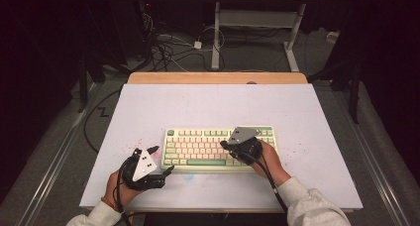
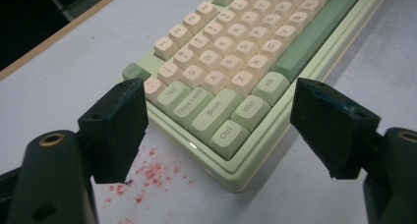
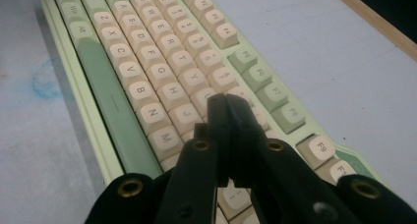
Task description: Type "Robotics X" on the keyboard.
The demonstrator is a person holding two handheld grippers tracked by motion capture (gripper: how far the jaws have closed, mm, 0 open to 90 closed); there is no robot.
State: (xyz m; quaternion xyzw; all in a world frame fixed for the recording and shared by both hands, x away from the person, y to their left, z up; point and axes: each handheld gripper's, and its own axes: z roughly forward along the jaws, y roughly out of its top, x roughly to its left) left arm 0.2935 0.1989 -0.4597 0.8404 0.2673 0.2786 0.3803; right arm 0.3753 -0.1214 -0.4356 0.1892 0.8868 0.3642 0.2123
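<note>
Pressing keys on the keyboard with pinched-together tongs

High view: green-and-cream keyboard (image 1: 220, 147) lying near the front middle of the white table (image 1: 148, 107); right tongs (image 1: 229, 145) poised over the keyboard's right half, left tongs (image 1: 165, 160) parked on the table just off the keyboard's front-left corner. Left gripper view: left tongs (image 2: 216, 111) spread wide with nothing between them, framing the keyboard's Ctrl and Shift corner (image 2: 236, 81), red specks (image 2: 147, 177) on the table just in front of that corner. Right gripper view: right tongs (image 3: 227, 108) pressed fully together into one narrow tip, holding nothing, hovering above the keyboard's (image 3: 147, 67) middle rows near J and K. Best done, probably, by centring the tip on a single keycap, descending straight, and pressing lightly to avoid catching a neighbouring key.
</note>
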